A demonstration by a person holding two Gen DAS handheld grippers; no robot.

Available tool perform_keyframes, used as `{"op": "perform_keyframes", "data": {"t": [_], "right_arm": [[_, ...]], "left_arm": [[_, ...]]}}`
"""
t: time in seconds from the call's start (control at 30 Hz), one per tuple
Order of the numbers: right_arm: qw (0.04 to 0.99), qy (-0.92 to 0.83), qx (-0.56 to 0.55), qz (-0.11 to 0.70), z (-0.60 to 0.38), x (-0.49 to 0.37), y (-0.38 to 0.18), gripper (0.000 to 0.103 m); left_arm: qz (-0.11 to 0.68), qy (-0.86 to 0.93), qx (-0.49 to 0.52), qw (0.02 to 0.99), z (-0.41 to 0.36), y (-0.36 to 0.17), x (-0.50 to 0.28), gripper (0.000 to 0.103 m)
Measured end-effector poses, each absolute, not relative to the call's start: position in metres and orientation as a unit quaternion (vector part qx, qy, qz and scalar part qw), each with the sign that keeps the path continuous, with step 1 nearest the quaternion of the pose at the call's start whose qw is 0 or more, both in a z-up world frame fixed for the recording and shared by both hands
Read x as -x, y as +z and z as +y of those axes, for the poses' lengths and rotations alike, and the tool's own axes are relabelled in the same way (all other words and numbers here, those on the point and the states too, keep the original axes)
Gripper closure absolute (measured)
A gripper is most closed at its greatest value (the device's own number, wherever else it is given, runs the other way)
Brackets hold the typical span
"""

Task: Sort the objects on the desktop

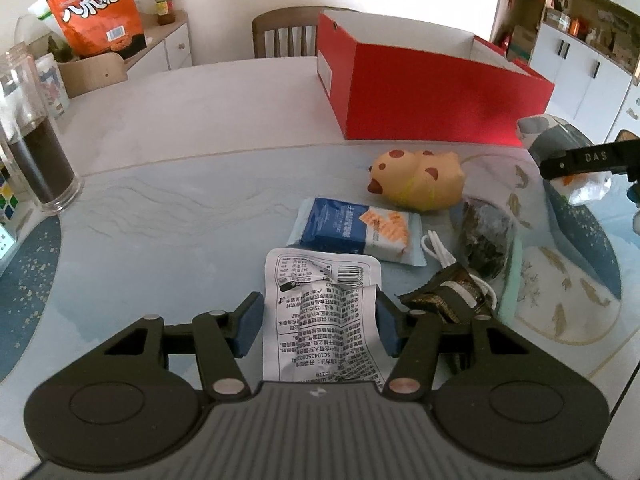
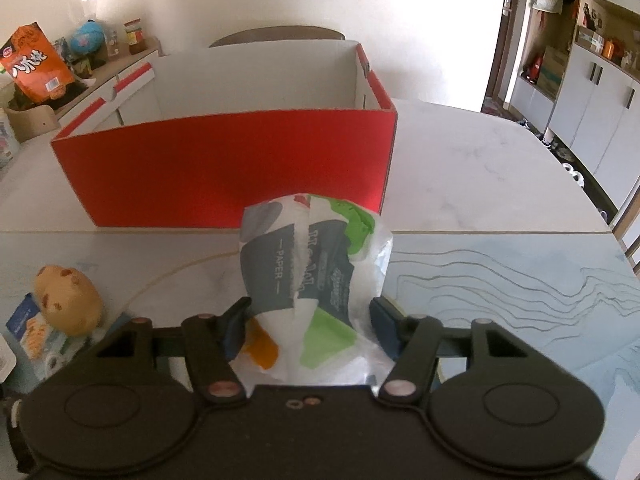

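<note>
Tissue pack (image 2: 310, 280) is clamped in right tool (image 2: 310, 330), just short of red box (image 2: 224, 168); white sachet (image 1: 320, 312) is gripped by left tool (image 1: 318, 320). Lifting over box wall is needed next.

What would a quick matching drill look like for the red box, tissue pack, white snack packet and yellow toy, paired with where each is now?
Things:
1. red box
2. tissue pack
3. white snack packet
4. yellow toy

Places:
A. between the left gripper's fingers
B. lying on the table beside a blue-and-white packet
C. between the right gripper's fingers
D. standing open at the back of the table

Pairs: 1-D, 2-C, 3-A, 4-B
</note>
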State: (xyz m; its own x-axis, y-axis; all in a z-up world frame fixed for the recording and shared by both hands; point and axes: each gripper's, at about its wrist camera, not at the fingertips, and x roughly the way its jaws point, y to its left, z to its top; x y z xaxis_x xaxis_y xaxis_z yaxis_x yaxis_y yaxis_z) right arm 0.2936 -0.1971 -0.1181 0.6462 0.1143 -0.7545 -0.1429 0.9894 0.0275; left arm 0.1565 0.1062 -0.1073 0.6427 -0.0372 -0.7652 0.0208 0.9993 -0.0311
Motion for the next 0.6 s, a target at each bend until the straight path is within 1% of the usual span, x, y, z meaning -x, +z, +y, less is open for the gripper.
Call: {"op": "perform_keyframes", "data": {"t": [0.33,0.6], "right_arm": [[0.907,0.088,0.021,0.411,-0.194,-0.274,-0.096,0.040],[0.914,0.111,0.014,0.391,-0.195,-0.261,-0.066,0.039]], "left_arm": [[0.410,-0.015,0.014,0.912,0.098,-0.082,-0.151,0.046],[0.391,-0.035,0.021,0.920,0.086,-0.053,-0.154,0.046]]}}
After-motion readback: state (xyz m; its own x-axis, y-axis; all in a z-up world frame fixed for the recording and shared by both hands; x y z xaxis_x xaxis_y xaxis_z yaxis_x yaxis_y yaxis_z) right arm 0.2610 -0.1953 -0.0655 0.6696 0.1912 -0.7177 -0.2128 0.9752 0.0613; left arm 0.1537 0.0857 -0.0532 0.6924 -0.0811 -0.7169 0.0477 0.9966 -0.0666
